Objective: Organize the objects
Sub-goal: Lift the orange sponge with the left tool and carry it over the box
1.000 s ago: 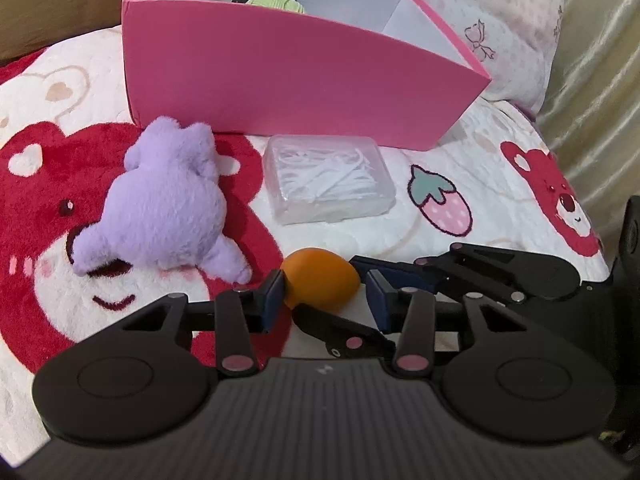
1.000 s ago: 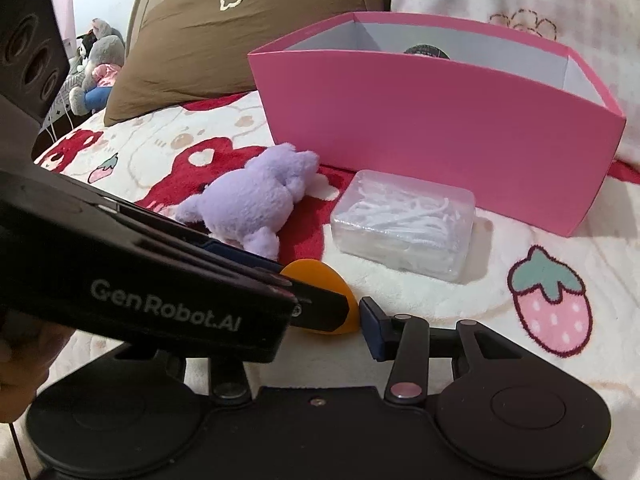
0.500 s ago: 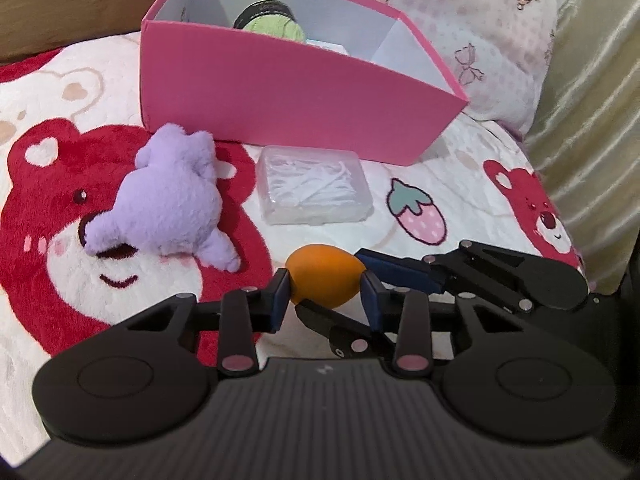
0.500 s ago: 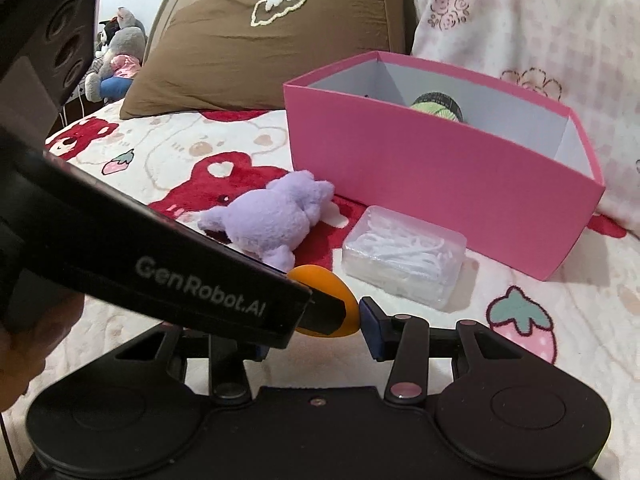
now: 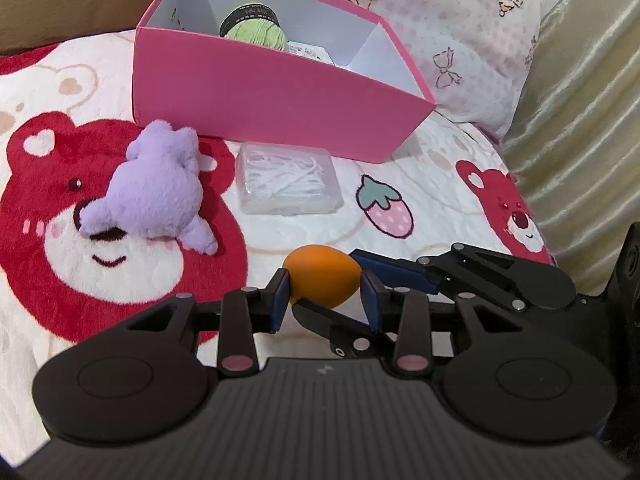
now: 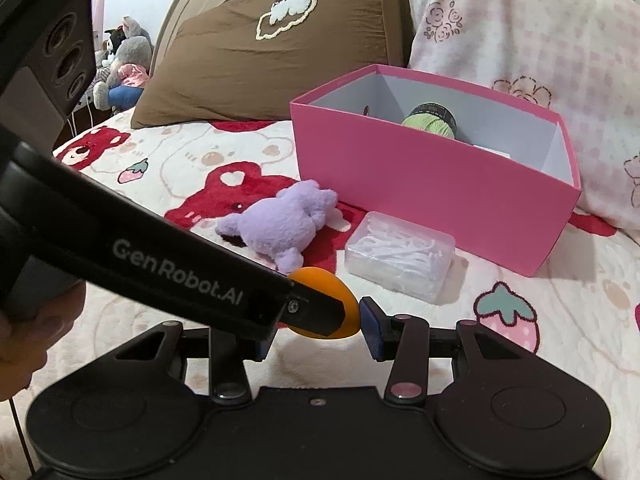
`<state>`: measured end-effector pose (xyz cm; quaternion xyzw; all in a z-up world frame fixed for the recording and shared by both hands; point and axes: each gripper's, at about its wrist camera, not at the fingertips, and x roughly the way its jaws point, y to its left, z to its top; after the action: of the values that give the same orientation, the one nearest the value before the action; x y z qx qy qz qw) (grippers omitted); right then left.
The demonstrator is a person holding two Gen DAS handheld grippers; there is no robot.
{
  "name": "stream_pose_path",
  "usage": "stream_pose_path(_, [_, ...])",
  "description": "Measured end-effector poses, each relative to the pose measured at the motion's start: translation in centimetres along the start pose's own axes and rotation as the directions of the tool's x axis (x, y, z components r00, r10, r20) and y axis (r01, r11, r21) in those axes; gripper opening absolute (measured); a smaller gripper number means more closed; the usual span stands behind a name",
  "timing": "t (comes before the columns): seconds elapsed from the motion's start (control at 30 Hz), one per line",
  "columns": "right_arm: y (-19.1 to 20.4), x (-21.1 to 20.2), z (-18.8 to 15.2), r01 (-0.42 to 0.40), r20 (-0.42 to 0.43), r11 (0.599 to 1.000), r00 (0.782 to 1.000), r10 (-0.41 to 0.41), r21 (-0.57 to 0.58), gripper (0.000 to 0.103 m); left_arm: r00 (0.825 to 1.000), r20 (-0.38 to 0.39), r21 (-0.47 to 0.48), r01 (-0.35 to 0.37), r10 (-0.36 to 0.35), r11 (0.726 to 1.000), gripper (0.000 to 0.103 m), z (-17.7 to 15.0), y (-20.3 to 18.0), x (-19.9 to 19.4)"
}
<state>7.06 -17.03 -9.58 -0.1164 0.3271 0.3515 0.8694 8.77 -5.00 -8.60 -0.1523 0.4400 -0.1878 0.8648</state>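
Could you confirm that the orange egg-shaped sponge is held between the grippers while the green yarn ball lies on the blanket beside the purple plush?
Not quite: the green yarn ball sits inside the pink box, as the left wrist view shows. The orange sponge is indeed gripped, and the purple plush lies on the blanket.

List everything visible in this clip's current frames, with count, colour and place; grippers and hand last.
sponge egg: 1, orange, gripped between both grippers
plush toy: 1, lilac, on blanket before box
clear case: 1, white sticks inside, before box
box: 1, pink, open
yarn ball: 1, green, in box
blanket: 1, white with red bears
pillows: brown, pink-white, behind box
left gripper: shut on egg
right gripper: shut on egg
hand: left edge of the right wrist view
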Motion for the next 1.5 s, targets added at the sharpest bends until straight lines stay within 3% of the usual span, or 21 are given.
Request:
stream_pose_path(0.2, [0.3,-0.6,0.3,-0.001,0.006,1.000,1.000,0.001,0.019,0.049,1.000,0.003,-0.021,-0.002,0.002,1.000,0.037,0.2,-0.1,-0.9])
stream_pose_path(0.3, [0.6,-1.1,0.7,-0.001,0.016,1.000,1.000,0.001,0.008,0.049,1.000,0.000,0.015,0.001,-0.001,1.000,0.036,0.7,-0.7,-1.7])
stream_pose_path(0.4, [1.2,-2.2,1.5,0.029,0.034,0.999,0.999,-0.028,-0.027,0.049,1.000,-0.009,0.119,-0.007,0.008,0.993,0.036,1.8,-2.0,-3.2])
stream_pose_path(0.57, [1.8,-4.3,3.4,0.027,0.056,1.000,0.998,-0.027,-0.015,0.049,0.999,-0.039,0.154,0.014,-0.008,0.988,0.036,3.8,-2.9,-5.5])
stream_pose_path(0.77, [1.9,-6.6,6.1,0.058,0.063,0.998,0.996,-0.058,0.008,0.050,0.999,-0.022,0.148,0.048,-0.045,0.988,0.036,5.8,-3.8,-7.6])
stream_pose_path(0.97, [2.0,-7.5,8.5,0.100,0.062,0.995,0.993,-0.101,0.020,0.050,0.999,0.000,0.117,0.038,-0.038,0.992,0.036,7.5,-4.3,-8.3])
stream_pose_path(1.1, [1.5,-7.4,9.4,0.097,0.051,0.995,0.994,-0.098,0.027,0.050,0.998,-0.036,0.078,0.046,-0.044,0.996,0.036,8.6,-4.1,-8.2])
stream_pose_path(1.33, [1.3,-7.0,10.4,0.102,-0.012,0.992,0.995,-0.101,0.070,0.050,0.996,-0.080,0.081,0.034,-0.027,0.996,0.036,9.4,-4.4,-7.8])
stream_pose_path(1.5, [0.9,-7.2,10.7,0.104,-0.007,0.990,0.995,-0.103,0.092,0.050,0.995,-0.097,0.100,0.026,-0.016,0.995,0.036,10.3,-5.2,-7.9])
